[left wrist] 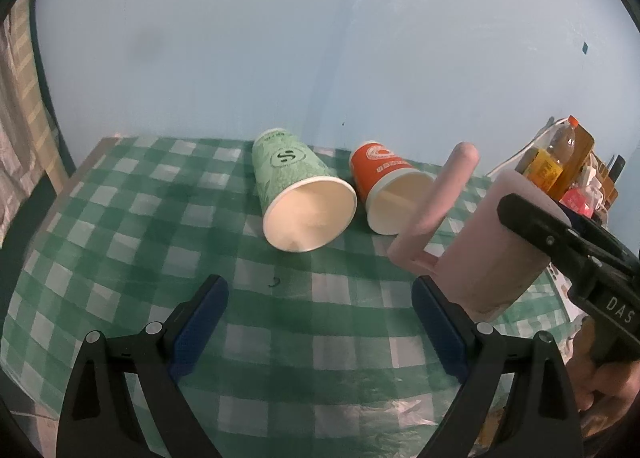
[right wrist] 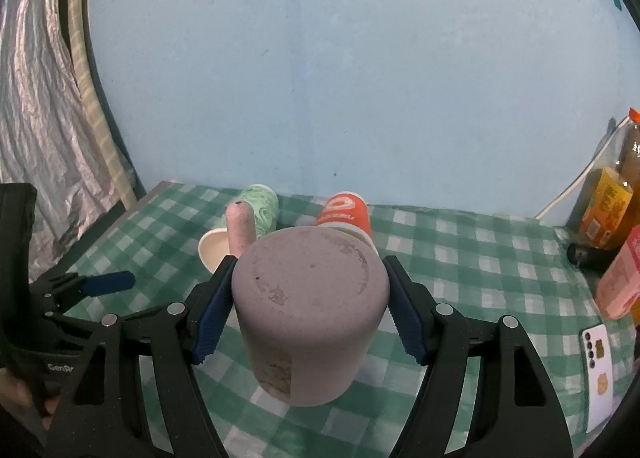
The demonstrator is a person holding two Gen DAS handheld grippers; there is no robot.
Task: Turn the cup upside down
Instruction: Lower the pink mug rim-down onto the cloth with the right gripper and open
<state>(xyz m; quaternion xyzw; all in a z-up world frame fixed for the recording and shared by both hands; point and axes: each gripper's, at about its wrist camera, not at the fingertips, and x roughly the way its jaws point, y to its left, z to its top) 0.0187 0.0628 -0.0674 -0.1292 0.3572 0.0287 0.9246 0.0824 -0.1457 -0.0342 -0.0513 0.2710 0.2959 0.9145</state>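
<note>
A pink mug (right wrist: 308, 314) with a long handle (right wrist: 240, 230) stands bottom-up, tilted, on the green checked tablecloth (right wrist: 480, 270). My right gripper (right wrist: 308, 306) is shut on the mug's sides; its flat base faces the camera. In the left wrist view the mug (left wrist: 496, 242) is at the right, with the right gripper's finger (left wrist: 536, 222) across it and the handle (left wrist: 436, 202) pointing up-left. My left gripper (left wrist: 320, 322) is open and empty over the cloth, left of the mug.
A green paper cup (left wrist: 296, 194) and an orange paper cup (left wrist: 388, 186) lie on their sides at the back, mouths toward me. Bottles and packets (right wrist: 612, 214) stand at the right edge. A phone (right wrist: 600, 370) lies at the right front. A blue wall is behind.
</note>
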